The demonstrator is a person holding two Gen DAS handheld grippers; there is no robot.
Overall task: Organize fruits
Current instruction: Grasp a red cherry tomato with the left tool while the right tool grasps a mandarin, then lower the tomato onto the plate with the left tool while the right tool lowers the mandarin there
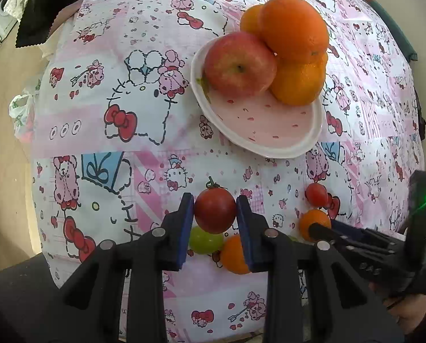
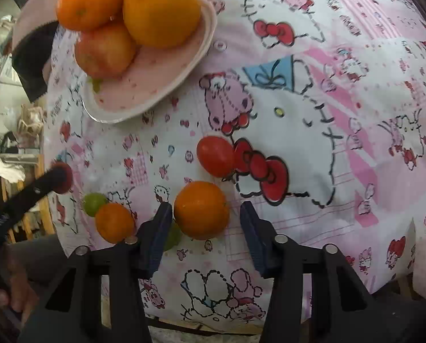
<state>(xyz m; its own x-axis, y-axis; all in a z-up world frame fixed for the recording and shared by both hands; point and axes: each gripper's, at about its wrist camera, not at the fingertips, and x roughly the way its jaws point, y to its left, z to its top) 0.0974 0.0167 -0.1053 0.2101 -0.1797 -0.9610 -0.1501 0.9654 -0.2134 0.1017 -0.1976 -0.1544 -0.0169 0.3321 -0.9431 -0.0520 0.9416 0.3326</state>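
The plate [image 1: 270, 145] is the landmark: it sits on the patterned cloth [image 1: 104, 131] and already carries an apple [image 1: 238, 65] and three oranges [image 1: 294, 28] piled toward its far side, with the near half bare. That much of the sorting looks done.

The small fruit is still on the cloth, all on the near side of the plate. The left gripper [image 1: 215, 208] is clamped on a dark red tomato [image 1: 215, 210], both blue pads pressed against its sides, and the tomato appears raised just clear of the cloth. Beneath and behind it, farther from the plate, lie a green grape [image 1: 206, 240] and a small orange [image 1: 234, 254].

The right gripper [image 2: 206, 217] straddles another small orange [image 2: 201, 210], near the plate's front edge. Its jaws are partly closed; the left pad meets the fruit's side, while a gap shows between the fruit and the right pad, so I judge it not yet gripped. A second grape [image 2: 173, 237] peeps out behind the left pad. A lighter red tomato [image 2: 215, 155] lies between this orange and the plate.

Left to do, by my judgement: carry the held tomato to the plate's bare half, finish the grip on the orange, then collect the other tomato, orange and two grapes.
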